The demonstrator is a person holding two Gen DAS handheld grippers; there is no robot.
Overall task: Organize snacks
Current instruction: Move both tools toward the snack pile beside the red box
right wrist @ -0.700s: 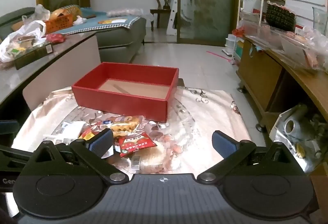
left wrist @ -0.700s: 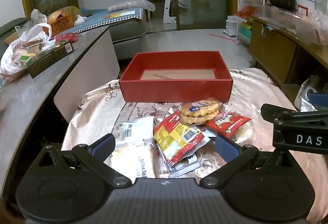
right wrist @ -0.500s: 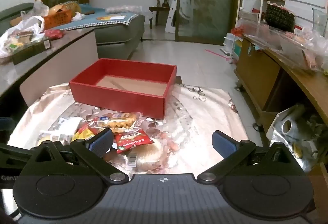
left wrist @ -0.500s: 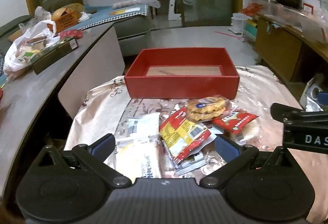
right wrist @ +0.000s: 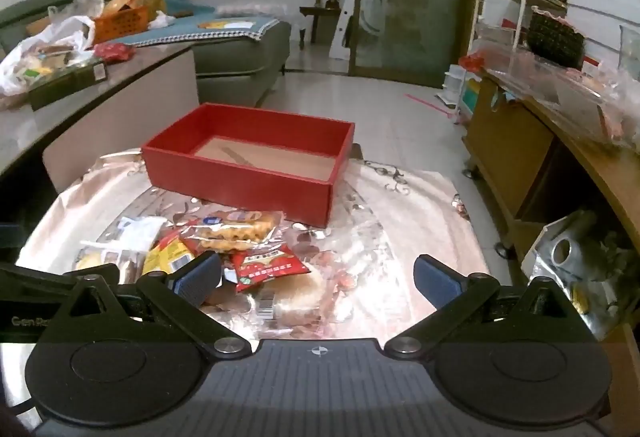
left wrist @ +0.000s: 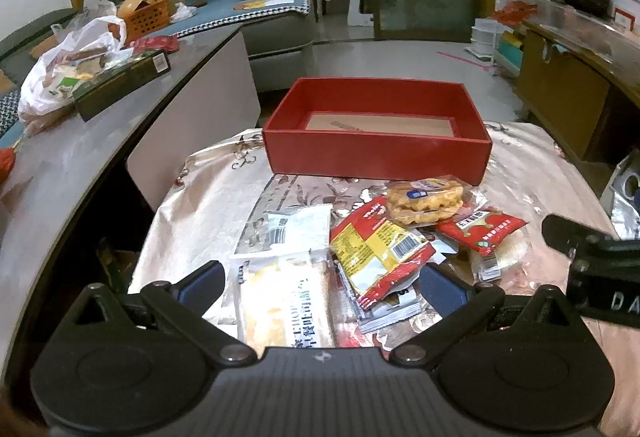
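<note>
While both grippers hang over the table, nothing has gone into the red box (left wrist: 376, 153) yet: its cardboard floor shows bare from both views. It sits straight ahead of the left gripper (left wrist: 322, 283), beyond the snack pile, and ahead and to the left of the right gripper (right wrist: 318, 279).

Left gripper: jaws spread wide, pinching nothing. Directly between and just beyond its fingers lies a pale bread packet (left wrist: 286, 303); a red-and-yellow packet (left wrist: 378, 247) lies beside its right finger. Farther out, near the box wall, a waffle packet (left wrist: 424, 199); a red packet (left wrist: 486, 231) to the right of that.

Right gripper: jaws spread wide too, empty. The pile sits off its left finger; the red packet (right wrist: 266, 265) is nearest, the waffle packet (right wrist: 238, 229) just beyond.

Judgement: task at its start. Every visible snack lies loose on the shiny tablecloth (right wrist: 400, 221); all of the sorting is left.
</note>
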